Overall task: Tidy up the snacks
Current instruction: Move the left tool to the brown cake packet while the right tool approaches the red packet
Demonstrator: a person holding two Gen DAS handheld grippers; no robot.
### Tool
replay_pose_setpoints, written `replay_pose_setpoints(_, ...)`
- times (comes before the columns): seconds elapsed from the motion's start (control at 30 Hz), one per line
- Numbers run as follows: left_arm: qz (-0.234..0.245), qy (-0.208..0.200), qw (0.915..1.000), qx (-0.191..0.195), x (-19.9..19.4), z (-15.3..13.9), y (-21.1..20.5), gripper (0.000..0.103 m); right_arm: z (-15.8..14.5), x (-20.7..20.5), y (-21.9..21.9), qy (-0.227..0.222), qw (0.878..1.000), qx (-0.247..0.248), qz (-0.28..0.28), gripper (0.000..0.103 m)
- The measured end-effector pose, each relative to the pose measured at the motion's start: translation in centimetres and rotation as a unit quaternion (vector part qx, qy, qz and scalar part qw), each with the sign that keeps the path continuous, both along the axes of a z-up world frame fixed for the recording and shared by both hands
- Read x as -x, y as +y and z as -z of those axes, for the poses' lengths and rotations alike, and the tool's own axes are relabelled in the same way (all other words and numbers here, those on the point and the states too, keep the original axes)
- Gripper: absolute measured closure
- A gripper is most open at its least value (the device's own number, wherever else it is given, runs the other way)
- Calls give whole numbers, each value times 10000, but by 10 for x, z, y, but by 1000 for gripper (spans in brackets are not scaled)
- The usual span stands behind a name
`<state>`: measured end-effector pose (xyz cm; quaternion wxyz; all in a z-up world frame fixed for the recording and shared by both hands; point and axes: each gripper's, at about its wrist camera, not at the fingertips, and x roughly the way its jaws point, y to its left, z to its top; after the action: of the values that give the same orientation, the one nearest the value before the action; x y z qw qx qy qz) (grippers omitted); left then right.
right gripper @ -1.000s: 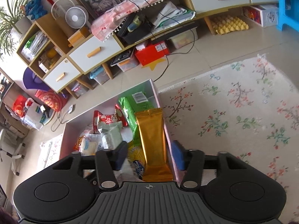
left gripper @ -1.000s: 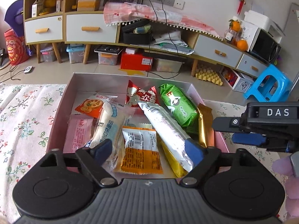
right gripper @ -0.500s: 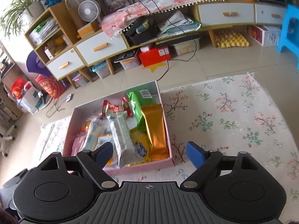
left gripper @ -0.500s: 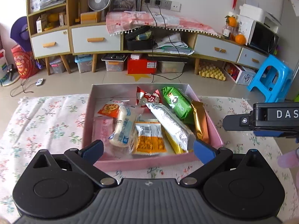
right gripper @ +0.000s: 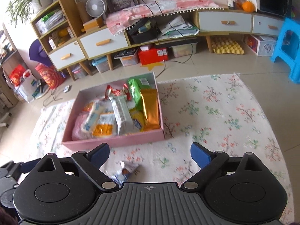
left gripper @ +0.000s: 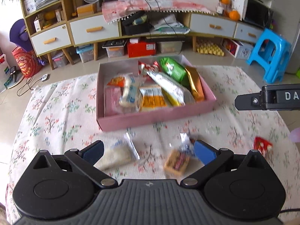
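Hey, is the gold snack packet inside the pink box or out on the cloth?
Inside: the gold packet lies along the pink box's right wall.

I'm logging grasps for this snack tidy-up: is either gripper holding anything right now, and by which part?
Nothing is held. The left gripper and right gripper both stand open and empty above the floral cloth.

Your box [left gripper: 153, 119] sits on the cloth [left gripper: 56, 116], packets inside.
Loose snacks [left gripper: 176, 162] lie on the cloth before the box; cabinets [left gripper: 93, 31] stand behind it.

Pink box [left gripper: 150, 119]; floral white cloth [left gripper: 56, 116]; gold packet [left gripper: 196, 86].
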<state>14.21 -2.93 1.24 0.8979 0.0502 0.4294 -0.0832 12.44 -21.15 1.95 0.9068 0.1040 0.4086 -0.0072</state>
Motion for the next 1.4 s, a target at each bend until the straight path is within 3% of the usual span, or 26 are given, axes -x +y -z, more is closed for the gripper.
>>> replay_pose_setpoints(0.17,91,117,9999,-27,16,7,-4,0,11,15,0,143,9992,345,171,8)
replay_pose_setpoints(0.4,216,619,9978,-81,31,28,-7,1,36,38,-10,357,9983,390,257,8)
replay_pose_setpoints(0.8,634,751,9946,-330,48,65,-10,1,64,57,-35,632,9927,1025,-15,8)
replay_pose_setpoints(0.9,765,677,9940,-398,52,72,-10,1,75,64,-37,700,9890,1269,-301,8)
replay_pose_setpoints(1.13,1111,256,9927,-400,60,80,-8,0,104,77,-39,753,9834,1269,-1055,8)
replay_pose_setpoints(1.23,1138,126,9933,-180,60,84,-4,0,113,83,-40,427,9828,1376,-1158,0)
replay_pose_setpoints(1.4,1320,-293,9908,-60,57,90,-6,0,121,80,-47,52,9890,999,-1087,0)
